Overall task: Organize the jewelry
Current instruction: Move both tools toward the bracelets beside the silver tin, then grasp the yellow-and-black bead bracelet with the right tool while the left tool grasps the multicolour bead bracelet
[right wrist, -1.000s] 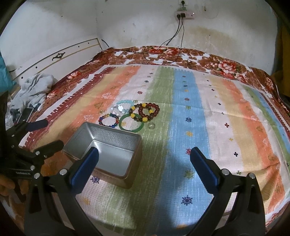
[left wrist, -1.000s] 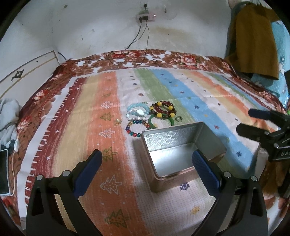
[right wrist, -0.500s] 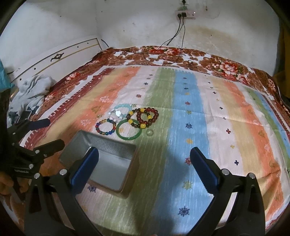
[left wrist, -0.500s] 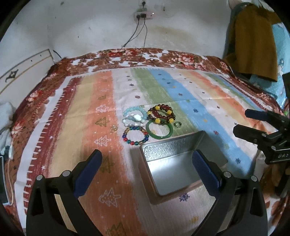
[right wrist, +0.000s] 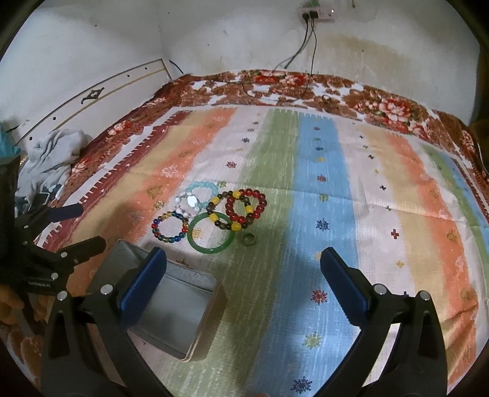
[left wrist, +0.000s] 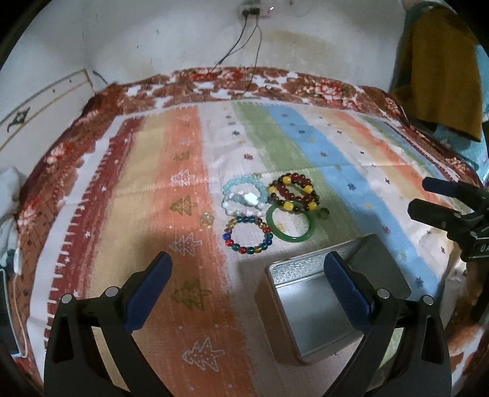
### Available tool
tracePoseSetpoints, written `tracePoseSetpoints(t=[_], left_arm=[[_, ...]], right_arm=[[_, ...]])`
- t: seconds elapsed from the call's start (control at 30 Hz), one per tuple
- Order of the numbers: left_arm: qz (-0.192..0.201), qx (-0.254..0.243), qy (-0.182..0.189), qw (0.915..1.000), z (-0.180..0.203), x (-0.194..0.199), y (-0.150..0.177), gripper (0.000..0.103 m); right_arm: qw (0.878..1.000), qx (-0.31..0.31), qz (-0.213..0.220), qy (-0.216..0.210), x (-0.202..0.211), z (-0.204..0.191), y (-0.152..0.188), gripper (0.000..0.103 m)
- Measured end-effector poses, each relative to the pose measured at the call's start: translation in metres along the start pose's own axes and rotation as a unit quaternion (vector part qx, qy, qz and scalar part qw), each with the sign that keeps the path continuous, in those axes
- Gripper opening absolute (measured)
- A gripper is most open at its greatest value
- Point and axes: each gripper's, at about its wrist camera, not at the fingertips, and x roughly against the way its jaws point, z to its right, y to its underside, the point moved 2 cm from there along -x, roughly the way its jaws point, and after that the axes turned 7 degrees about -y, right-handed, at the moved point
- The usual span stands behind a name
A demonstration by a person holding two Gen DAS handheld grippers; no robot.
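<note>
A cluster of jewelry lies on the striped cloth: a green bangle (left wrist: 289, 223) (right wrist: 211, 234), a multicolour bead bracelet (left wrist: 248, 234) (right wrist: 170, 226), a red and yellow bead bracelet (left wrist: 294, 191) (right wrist: 243, 208), pale blue and white bead bracelets (left wrist: 243, 195) (right wrist: 195, 198), a small green ring (right wrist: 248, 238) and a small gold ring (left wrist: 207, 218). An open, empty metal tin (left wrist: 321, 302) (right wrist: 175, 308) sits nearer than the jewelry. My left gripper (left wrist: 247, 290) is open, above the cloth left of the tin. My right gripper (right wrist: 241, 282) is open, right of the tin.
The striped cloth covers a bed with a floral brown border (right wrist: 305, 85). A white headboard (right wrist: 91, 94) and a heap of grey clothes (right wrist: 52, 152) are at the left. Brown and blue garments (left wrist: 440, 70) hang at the right. Cables run down the wall from a socket (right wrist: 314, 13).
Both grippers have moved forward toward the jewelry, the left one also leftward; the tin now sits lower and nearer in both views. Both stay open and empty.
</note>
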Motion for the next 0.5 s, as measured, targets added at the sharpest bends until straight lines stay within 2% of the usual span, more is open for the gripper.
tracePoseSetpoints(t=[0.33, 0.5], left_arm=[[-0.005, -0.027, -0.01, 0.9996, 0.002, -0.016, -0.016, 0.097], [-0.02, -0.025, -0.005, 0.9995, -0.005, -0.03, -0.024, 0.097]], right_arm=[[1.0, 0.001, -0.01, 0.007, -0.014, 0.011, -0.012, 0.099], [1.0, -0.011, -0.027, -0.009, -0.028, 0.017, -0.018, 0.099]])
